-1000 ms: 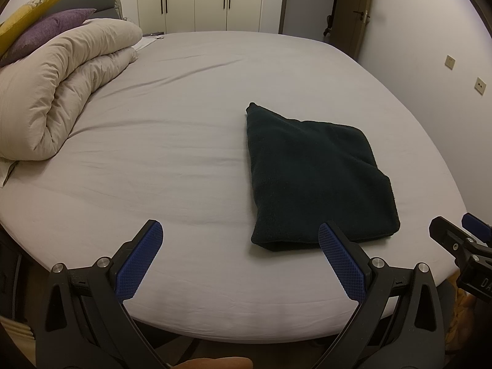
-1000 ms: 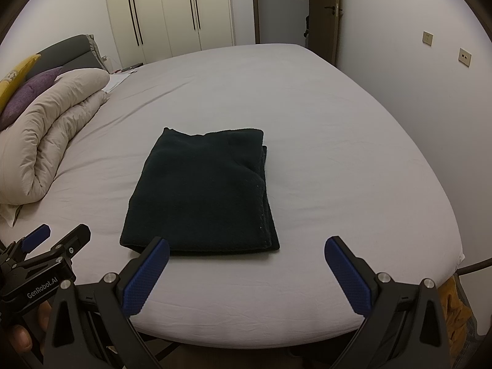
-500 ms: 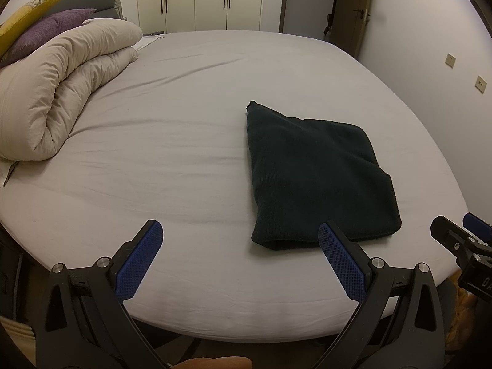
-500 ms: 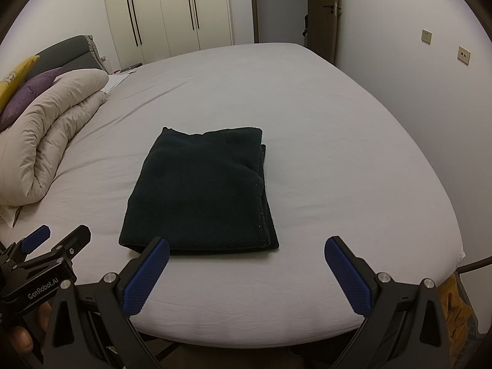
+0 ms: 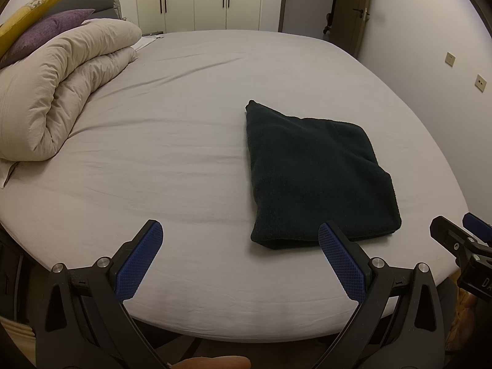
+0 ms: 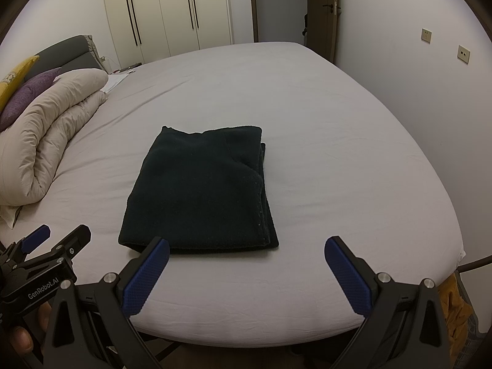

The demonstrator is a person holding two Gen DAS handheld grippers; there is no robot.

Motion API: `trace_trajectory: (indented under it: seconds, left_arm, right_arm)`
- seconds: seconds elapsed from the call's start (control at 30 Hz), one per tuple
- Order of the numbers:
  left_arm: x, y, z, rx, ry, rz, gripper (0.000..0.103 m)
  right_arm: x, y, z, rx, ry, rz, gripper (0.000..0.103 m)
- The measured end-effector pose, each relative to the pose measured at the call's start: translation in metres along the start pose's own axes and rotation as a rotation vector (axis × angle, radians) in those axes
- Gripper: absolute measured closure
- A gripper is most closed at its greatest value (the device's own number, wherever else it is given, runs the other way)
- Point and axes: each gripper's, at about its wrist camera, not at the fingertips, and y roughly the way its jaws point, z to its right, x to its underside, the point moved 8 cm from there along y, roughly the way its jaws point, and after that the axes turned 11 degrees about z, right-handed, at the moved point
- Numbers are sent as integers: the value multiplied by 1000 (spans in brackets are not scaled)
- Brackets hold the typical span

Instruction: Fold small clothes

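Left wrist view: basically nothing has changed over the last second. The dark cloth point(image 5: 319, 178) sits in the same spot on the bed point(image 5: 184, 141), near the front edge, already folded into a neat rectangle. Left tongs point(image 5: 240, 243) and right tongs point(image 6: 246, 253) both hang back at the bed's edge, spread wide, holding nothing. Looks to me like this fold's finished, or one more halving is coming.
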Motion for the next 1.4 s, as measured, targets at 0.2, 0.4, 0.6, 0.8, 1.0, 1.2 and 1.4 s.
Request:
trace_trajectory:
  seconds: [0.2,0.4,0.6,0.8,1.0,1.2,1.4]
  left_arm:
    - [0,0,0,1,1,0,0]
    - [0,0,0,0,1,-1,0]
    - [1,0,0,-1,2,-2,0]
    - [5,1,-3,1,5,-8,0]
    - [6,2,-6,1,11,-15,0]
    - [6,5,-8,3,1,-19,0]
    - [4,5,-9,-1,8,-12,0]
  right_arm:
    - [0,0,0,0,0,0,0]
    - [0,0,0,0,0,0,0]
    - [0,0,1,-1,0,-1,0]
    - [0,0,1,-1,0,-1,0]
    - [2,-1,0,-1,1,-2,0]
    - [4,-1,-1,-2,0,-4,0]
    - [4,-1,-1,-4,-2,-5,0]
